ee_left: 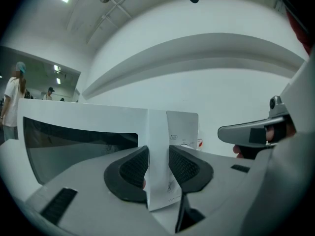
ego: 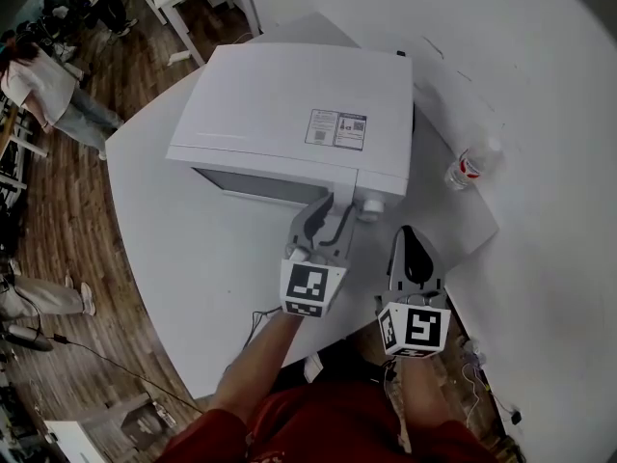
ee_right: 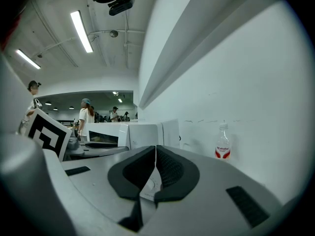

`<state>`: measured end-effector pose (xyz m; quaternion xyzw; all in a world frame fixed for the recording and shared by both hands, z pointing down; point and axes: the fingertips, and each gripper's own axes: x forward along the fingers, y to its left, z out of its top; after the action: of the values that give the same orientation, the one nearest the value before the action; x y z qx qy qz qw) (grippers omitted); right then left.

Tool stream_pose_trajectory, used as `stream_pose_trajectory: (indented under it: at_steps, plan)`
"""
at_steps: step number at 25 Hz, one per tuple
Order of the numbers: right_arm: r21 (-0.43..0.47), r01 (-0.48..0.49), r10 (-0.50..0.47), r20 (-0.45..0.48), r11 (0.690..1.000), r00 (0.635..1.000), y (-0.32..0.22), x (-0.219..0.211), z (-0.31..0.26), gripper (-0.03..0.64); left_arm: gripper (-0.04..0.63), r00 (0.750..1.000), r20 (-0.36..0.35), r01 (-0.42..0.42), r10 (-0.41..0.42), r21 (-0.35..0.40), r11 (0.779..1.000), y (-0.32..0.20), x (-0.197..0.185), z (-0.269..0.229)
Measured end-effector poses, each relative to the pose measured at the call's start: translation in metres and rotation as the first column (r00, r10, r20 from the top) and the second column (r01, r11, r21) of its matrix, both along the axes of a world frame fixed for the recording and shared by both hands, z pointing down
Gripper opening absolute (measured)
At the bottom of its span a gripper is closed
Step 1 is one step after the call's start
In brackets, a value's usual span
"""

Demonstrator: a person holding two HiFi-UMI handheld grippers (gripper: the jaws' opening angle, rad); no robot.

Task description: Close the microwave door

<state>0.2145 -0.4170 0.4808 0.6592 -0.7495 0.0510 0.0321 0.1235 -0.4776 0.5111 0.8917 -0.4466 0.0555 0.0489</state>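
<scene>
White table against a white wall, with wood floor at far left and a person standing there.

The white microwave sat on the table with its front towards me and a printed label on its top. The microwave door, with its dark window, ran from the left across to my left gripper. The door's free edge stood upright between the jaws, and in the left gripper view both ribbed pads lay against it, so I was clamped on that edge. The control panel showed just right of the edge and behind it. I could not tell how far ajar the door was.

My right gripper hung just right of the left one, near the microwave's front right corner and touching nothing. Its jaws were closed together and empty.

A clear bottle with a red label stood by the wall, right of the microwave.
</scene>
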Motion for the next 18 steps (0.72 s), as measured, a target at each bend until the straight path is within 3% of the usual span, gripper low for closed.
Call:
stream_pose_trajectory:
  at_steps: [11,18]
  plan:
    - [0.01,0.014,-0.014,0.0,1.0,1.0,0.006,-0.008,-0.005,0.023,0.144,0.999,0.041,0.01,-0.01,0.008,1.0,0.007,-0.004,-0.003]
    - [0.038,0.07,-0.07,-0.007,0.997,0.998,0.008,-0.037,-0.02,0.023,0.144,0.998,0.012,0.068,-0.069,0.041,0.997,0.025,-0.044,-0.027]
